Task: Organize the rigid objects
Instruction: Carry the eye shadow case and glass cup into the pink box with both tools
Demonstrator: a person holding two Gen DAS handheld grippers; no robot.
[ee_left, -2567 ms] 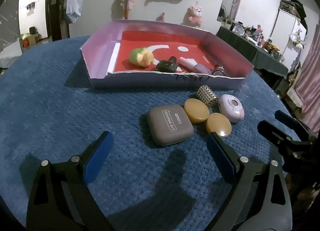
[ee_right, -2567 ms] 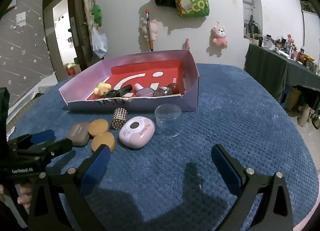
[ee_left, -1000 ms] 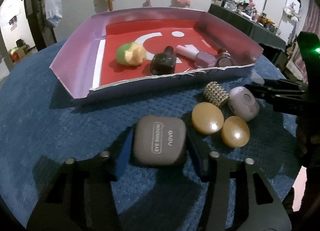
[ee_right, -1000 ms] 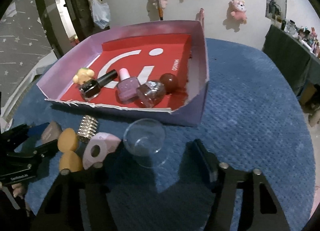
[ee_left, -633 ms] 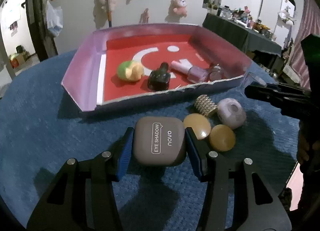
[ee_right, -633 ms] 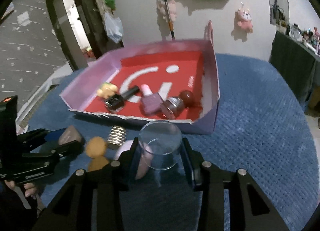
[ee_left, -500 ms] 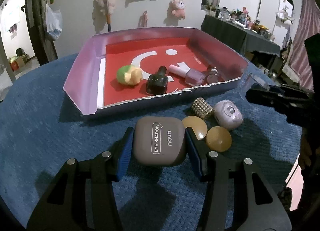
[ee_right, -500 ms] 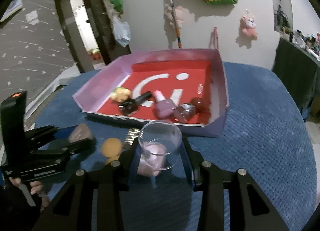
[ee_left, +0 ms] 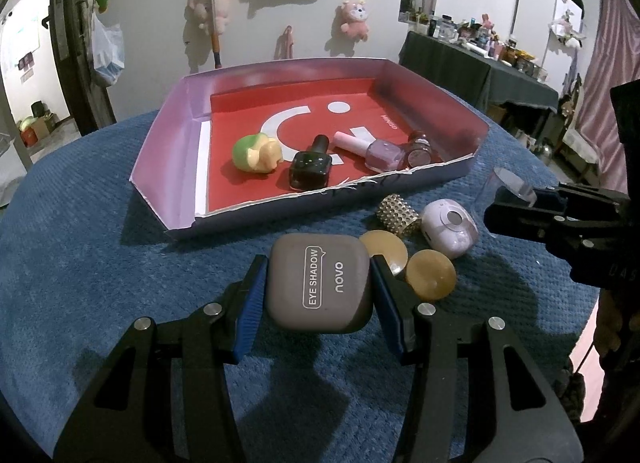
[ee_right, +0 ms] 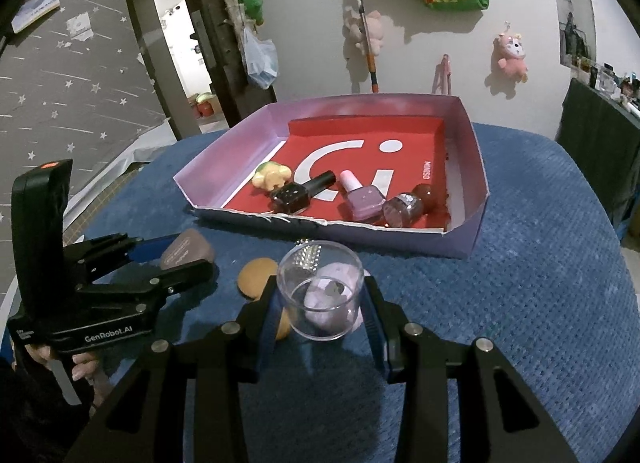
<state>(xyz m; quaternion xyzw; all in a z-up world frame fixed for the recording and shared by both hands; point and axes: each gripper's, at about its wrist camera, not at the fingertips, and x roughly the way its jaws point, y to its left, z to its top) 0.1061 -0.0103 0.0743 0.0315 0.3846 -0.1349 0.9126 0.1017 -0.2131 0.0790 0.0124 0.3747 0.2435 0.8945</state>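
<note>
The blue table (ee_left: 80,263) carries everything, and ahead of both claws sits the open box (ee_left: 168,151) with its red floor, holding a green-and-cream toy (ee_left: 258,153), a black polish bottle (ee_left: 310,167), a lilac polish bottle (ee_left: 382,151) and a glittery bottle (ee_right: 402,205).

The left claw (ee_left: 318,295) is clenched on the grey eye-shadow case (ee_left: 320,283) — its blue pads press both sides, the case sitting level between them, short of the box's near wall.

The right claw (ee_right: 320,309) grips a clear cup (ee_right: 320,295) upright between its pads; its jaws have just been closing on it.

Just right of the left claw lie two amber discs (ee_left: 430,275), then a lilac compact (ee_left: 450,229) and a studded gold cylinder (ee_left: 398,211) — all on the table.
</note>
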